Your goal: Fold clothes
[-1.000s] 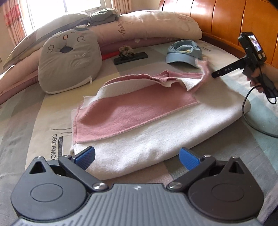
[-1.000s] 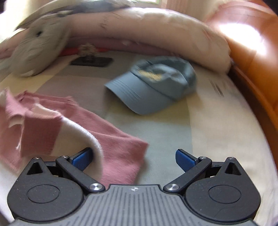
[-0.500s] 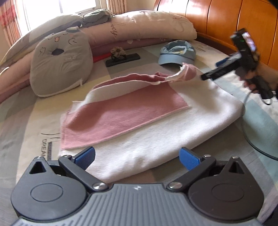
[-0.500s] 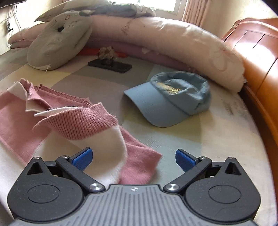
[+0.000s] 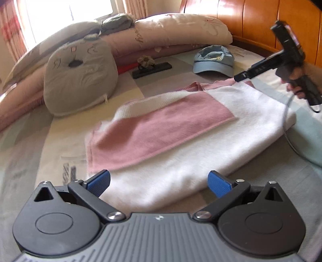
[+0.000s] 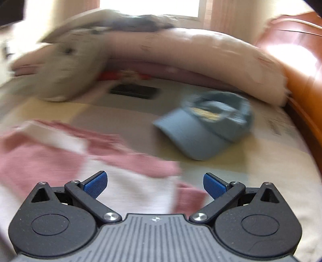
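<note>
The left claw [image 5: 159, 181] is spread wide with nothing in it, just above the near edge of the sweater [image 5: 181, 141]. The sweater is white and pink and lies flat on the bed [image 5: 30, 161], with a pink part folded over the white. Some writing on the bed sheet beside it is too blurry to read.

The right claw [image 6: 155, 182] is spread wide too and grips nothing. It hangs over the far corner of the sweater. The right wrist view is smeared, so the cloth edges there are hard to make out. In the left wrist view a hand [image 5: 299, 80] holds this tool, and the arm is cut off at the frame edge.

Farther back lies a blue cap [image 5: 214, 62], apart from the sweater. A flat black thing [image 5: 152, 69] with a small lump on it is unclear. A grey cushion [image 5: 80, 80] leans on long pillows [image 5: 181, 30] by the wooden headboard [image 5: 251, 18].
</note>
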